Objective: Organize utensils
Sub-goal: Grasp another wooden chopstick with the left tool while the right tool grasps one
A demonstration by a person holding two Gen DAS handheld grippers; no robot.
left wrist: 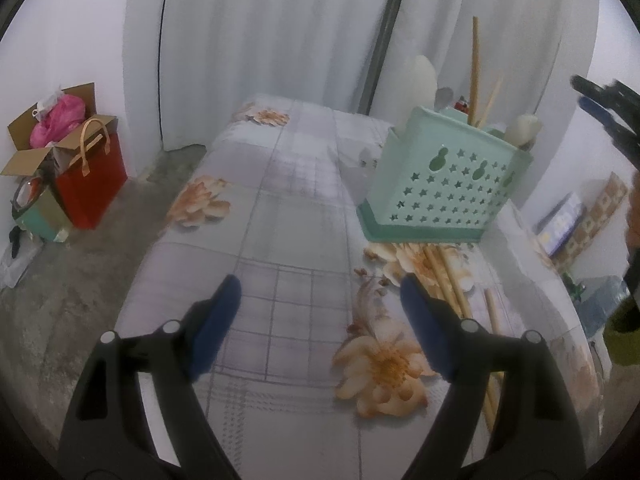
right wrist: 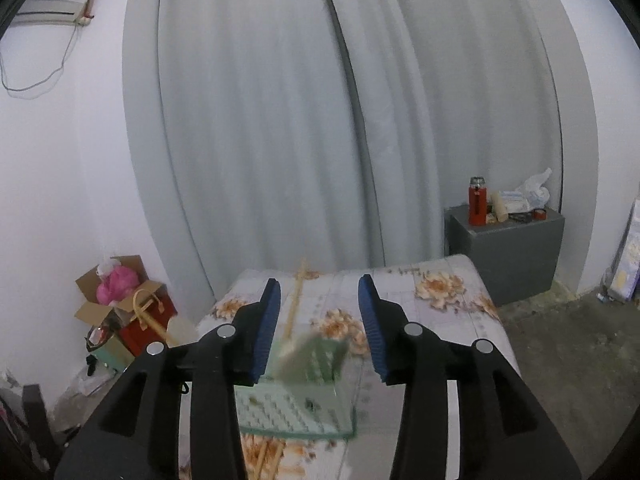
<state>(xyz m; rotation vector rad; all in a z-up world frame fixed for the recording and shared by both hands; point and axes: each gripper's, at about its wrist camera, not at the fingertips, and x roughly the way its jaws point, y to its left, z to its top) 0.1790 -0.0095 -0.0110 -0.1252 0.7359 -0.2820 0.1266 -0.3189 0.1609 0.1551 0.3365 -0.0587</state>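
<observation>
A mint-green utensil holder (left wrist: 448, 184) with star-shaped holes stands on the floral tablecloth (left wrist: 280, 220). Wooden chopsticks (left wrist: 476, 72) and white utensils (left wrist: 424, 76) stick up from it. Several loose chopsticks (left wrist: 452, 280) lie on the cloth in front of it. My left gripper (left wrist: 320, 296) is open and empty, low over the cloth, left of the loose chopsticks. My right gripper (right wrist: 319, 292) is open and empty, high above the holder (right wrist: 304, 392), which looks blurred below it; it also shows at the left wrist view's right edge (left wrist: 600, 108).
A red gift bag (left wrist: 92, 172) and a cardboard box (left wrist: 48, 136) with pink items sit on the floor at the left. A grey cabinet (right wrist: 508, 256) with a red flask (right wrist: 477, 200) stands beyond the table's far right. Curtains hang behind.
</observation>
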